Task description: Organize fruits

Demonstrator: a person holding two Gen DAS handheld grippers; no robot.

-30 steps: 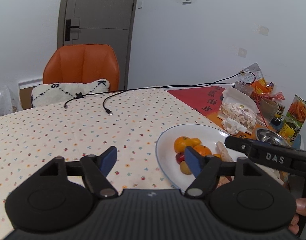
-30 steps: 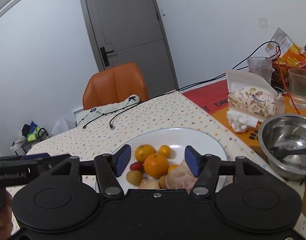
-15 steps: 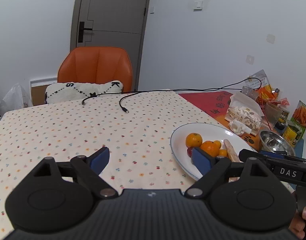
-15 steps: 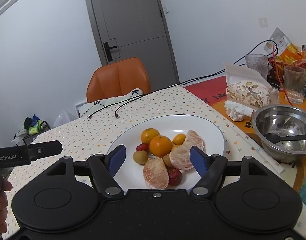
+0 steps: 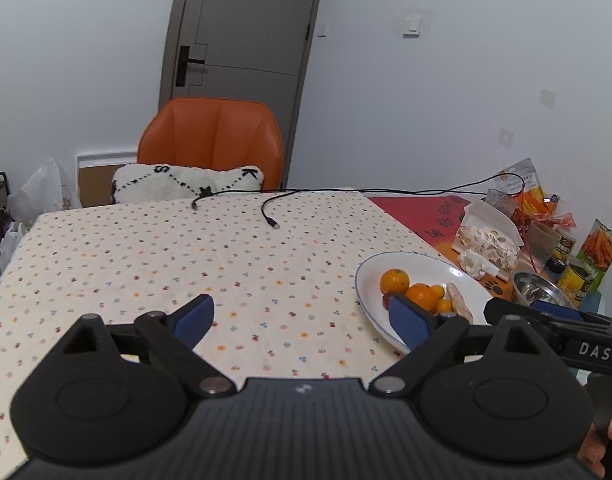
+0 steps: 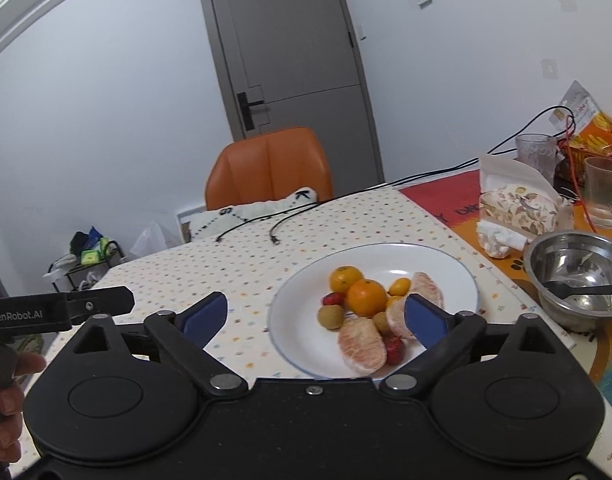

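Several fruits [image 6: 361,308] lay heaped on the white plate [image 6: 453,272]. Both the left gripper [image 5: 302,316] and right gripper [image 6: 315,316] were spread, empty. Oranges looked firm; peeled segments soft, likely bruising unless pinched gently across their middles.

In the left wrist view, the near rim of the white plate [image 5: 369,280] and part of the fruit pile [image 5: 421,296] are hidden behind the left gripper's [image 5: 302,316] right finger. The hand [image 5: 609,448] holding the right gripper is cut off at the frame edge. In the right wrist view, the pomelo segment [image 6: 397,316] is partly covered by a blue pad. Lettering on the red mat [image 6: 441,196] is cut off.
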